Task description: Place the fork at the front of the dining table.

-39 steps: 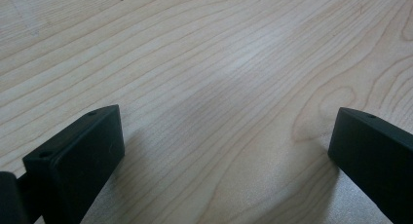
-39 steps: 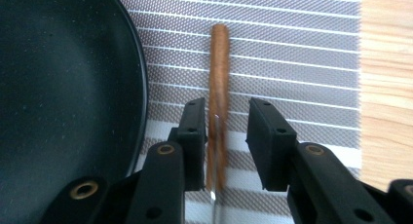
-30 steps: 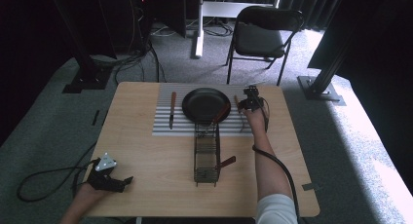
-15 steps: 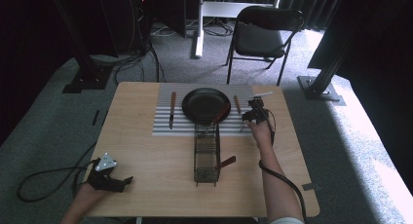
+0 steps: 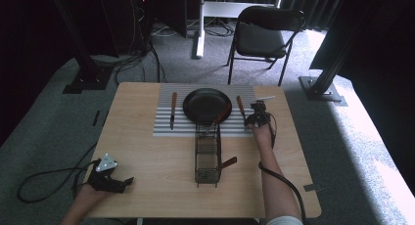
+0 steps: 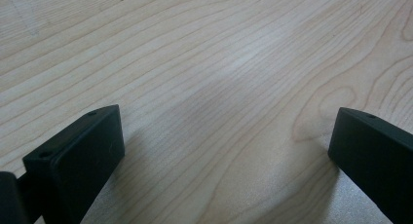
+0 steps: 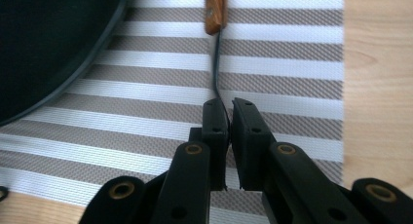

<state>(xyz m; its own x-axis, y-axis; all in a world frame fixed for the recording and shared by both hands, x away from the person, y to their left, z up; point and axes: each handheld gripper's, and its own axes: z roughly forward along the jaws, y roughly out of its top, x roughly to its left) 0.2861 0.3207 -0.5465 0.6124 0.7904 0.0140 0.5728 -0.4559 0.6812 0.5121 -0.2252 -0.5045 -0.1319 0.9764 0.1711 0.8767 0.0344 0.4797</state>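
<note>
A black round plate (image 5: 207, 105) lies on a striped placemat (image 5: 164, 129) at the table's far side. To its right lies a wooden-handled utensil (image 5: 239, 104); its thin dark metal end runs toward me. My right gripper (image 5: 257, 116) sits at the placemat's right part, shut on that metal end. The right gripper view shows the gripper (image 7: 229, 104) pinching the thin stem, with the wooden handle (image 7: 214, 9) beyond and the plate's rim (image 7: 92, 63) at left. My left gripper (image 5: 111, 178) rests near the table's front left corner, open over bare wood (image 6: 219, 87).
A wooden-handled knife (image 5: 172, 109) lies left of the plate. A wire basket (image 5: 207, 156) stands mid-table with wooden handles sticking out toward the plate and to the right. A small white strip (image 5: 266, 97) lies at the placemat's far right. A chair (image 5: 262, 32) stands beyond the table.
My right gripper has drawn back toward me along the placemat's right side, most of it in the first half second. The left gripper has stayed put.
</note>
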